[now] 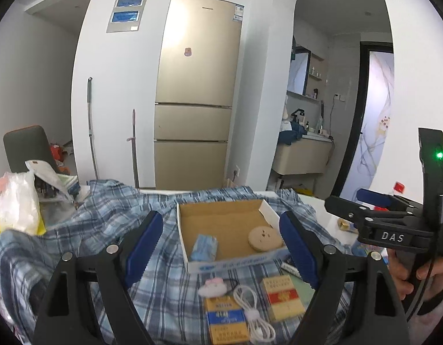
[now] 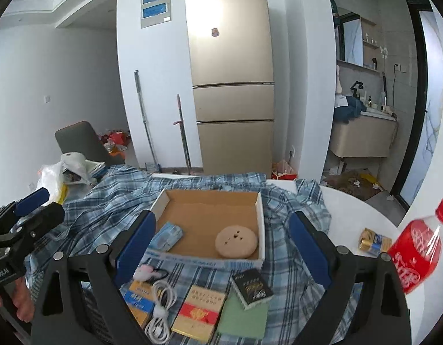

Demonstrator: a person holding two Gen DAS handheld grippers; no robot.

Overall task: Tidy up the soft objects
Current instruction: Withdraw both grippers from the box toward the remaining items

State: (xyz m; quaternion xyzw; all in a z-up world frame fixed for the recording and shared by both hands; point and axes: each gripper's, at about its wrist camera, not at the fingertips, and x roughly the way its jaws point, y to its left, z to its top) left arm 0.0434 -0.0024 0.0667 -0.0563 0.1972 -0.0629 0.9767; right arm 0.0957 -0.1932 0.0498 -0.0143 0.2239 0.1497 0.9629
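Left gripper [image 1: 221,247] jaws spread wide, nothing between the pads; right gripper [image 2: 221,247] jaws also spread wide and empty; both hang above the desk [image 2: 356,210], pointed slightly down at the cardboard tray [image 2: 175,254]; each gripper shows in the other's view, held in a hand [image 1: 423,270]; tray sits on a blue plaid cloth [image 2: 112,201] spread over the desk; inside the tray: light-blue tissue pack [image 2: 166,237] at the near-left corner, round tan sponge-like puff [image 2: 236,241] at the near-right, the two well apart, rest of the tray floor bare; in front of the tray on the cloth, left to right: small pink-and-white plush charm [image 2: 145,271] with a black loop, just beside the tray's front wall; yellow-and-blue box [image 2: 139,299]; coiled white cable [image 2: 161,310] lying partly across that box; yellow-and-red box [image 2: 200,310]; pale green flat pad [image 2: 244,322] with a small black box [image 2: 251,287] resting tilted on its far edge; right of the cloth on bare white desk: gold-and-blue packet [image 2: 374,241] and a red soda bottle [image 2: 417,247] with red cap, close to the right camera; far-left of desk: white plastic bags [image 1: 17,204] piled up; background: gold fridge [image 1: 195,92], two mop handles against the wall, grey chair [image 1: 28,146].
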